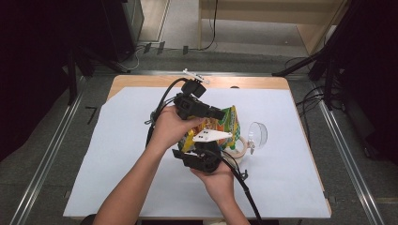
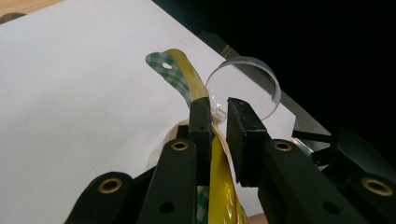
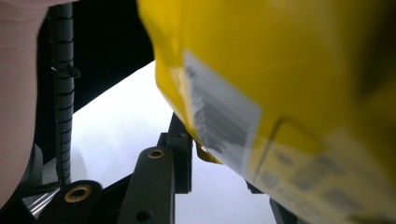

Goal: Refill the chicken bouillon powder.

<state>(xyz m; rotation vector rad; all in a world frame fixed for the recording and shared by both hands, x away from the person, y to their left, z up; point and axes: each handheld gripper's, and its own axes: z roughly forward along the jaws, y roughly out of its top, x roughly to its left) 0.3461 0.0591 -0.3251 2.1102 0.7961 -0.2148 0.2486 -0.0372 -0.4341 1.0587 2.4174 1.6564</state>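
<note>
A yellow snack bag (image 1: 226,123) with a green checked top edge is held up off the table between both grippers. My left gripper (image 1: 219,113) reaches in from the left, and in the left gripper view its jaws (image 2: 219,112) stand nearly together, pinching the bag's upper edge (image 2: 184,70). My right gripper (image 1: 202,144) comes up from below, under its white three-cornered plate. In the right gripper view the bag (image 3: 280,70) with its barcode label covers one jaw, and its lower corner lies against the visible finger (image 3: 181,154).
A clear round plastic dish (image 1: 257,133) stands on its edge to the right of the bag, also seen past the left jaws as the dish (image 2: 247,79). A tape roll (image 1: 238,149) lies under the bag. White paper (image 1: 122,154) covers the table.
</note>
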